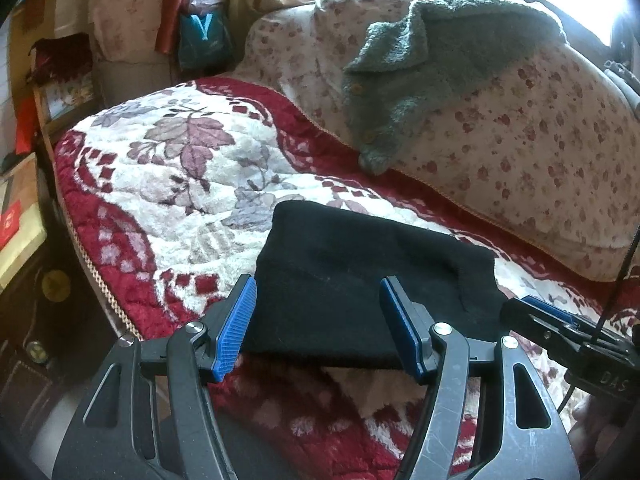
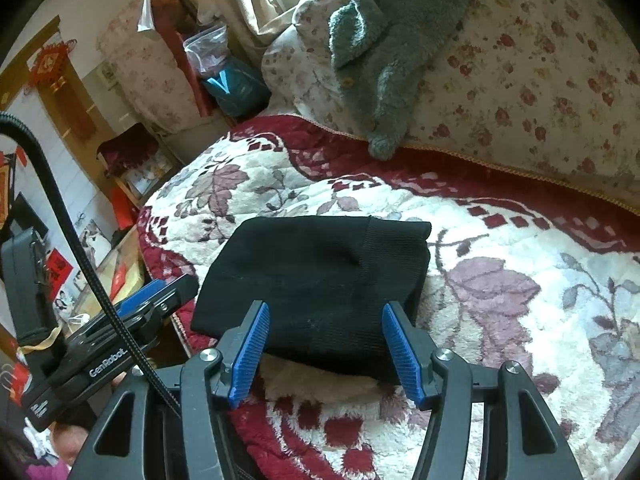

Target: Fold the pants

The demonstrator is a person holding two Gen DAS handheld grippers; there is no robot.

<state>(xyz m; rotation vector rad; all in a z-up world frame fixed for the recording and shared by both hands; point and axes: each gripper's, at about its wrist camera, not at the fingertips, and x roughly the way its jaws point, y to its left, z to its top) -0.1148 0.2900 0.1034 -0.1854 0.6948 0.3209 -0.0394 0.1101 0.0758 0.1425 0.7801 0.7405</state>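
The black pants (image 1: pixel 360 276) lie folded into a compact rectangle on the red and white floral blanket (image 1: pixel 168 168). They also show in the right wrist view (image 2: pixel 320 280). My left gripper (image 1: pixel 320 324) is open, its blue pads either side of the near edge of the pants, holding nothing. My right gripper (image 2: pixel 326 344) is open too, its pads at the near edge of the pants, empty. The right gripper shows at the right edge of the left wrist view (image 1: pixel 560 320). The left gripper shows at the left in the right wrist view (image 2: pixel 132 316).
A grey-green fleece jacket (image 1: pixel 424 64) lies over a floral-covered bolster (image 1: pixel 520 152) at the back of the bed. A teal bag (image 1: pixel 204 40) and cluttered shelves (image 1: pixel 64 92) stand beyond the bed's left edge. The bed edge drops off to the left.
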